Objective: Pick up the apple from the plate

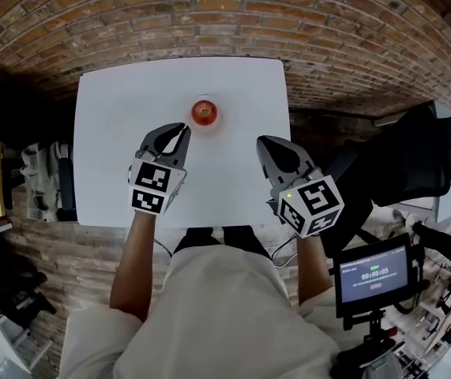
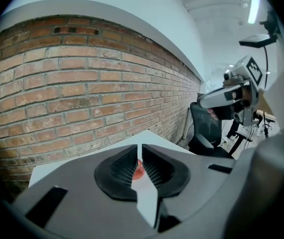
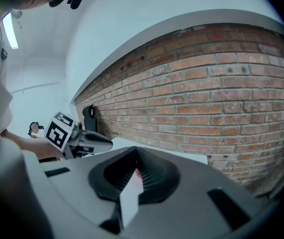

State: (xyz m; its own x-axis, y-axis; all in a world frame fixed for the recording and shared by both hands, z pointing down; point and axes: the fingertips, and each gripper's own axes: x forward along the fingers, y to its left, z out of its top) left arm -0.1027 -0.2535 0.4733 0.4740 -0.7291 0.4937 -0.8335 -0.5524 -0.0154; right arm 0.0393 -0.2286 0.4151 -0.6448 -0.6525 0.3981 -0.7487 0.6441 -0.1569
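A red apple (image 1: 204, 113) sits on a small white plate (image 1: 219, 123) toward the far middle of the white table (image 1: 114, 172). My left gripper (image 1: 183, 127) hovers just to the near left of the plate, jaws shut with nothing between them. My right gripper (image 1: 265, 142) hangs further right over the table, its jaws together and holding nothing. In the left gripper view the apple (image 2: 139, 169) shows as a red sliver past the shut left gripper (image 2: 140, 148). A red sliver of apple (image 3: 138, 174) also shows in the right gripper view, behind the right gripper (image 3: 134, 156).
A brick wall (image 1: 225, 14) runs behind the table's far edge. A black office chair (image 1: 415, 160) stands to the right, and a small screen on a stand (image 1: 373, 275) is at the near right. Dark equipment (image 1: 39, 176) sits left of the table.
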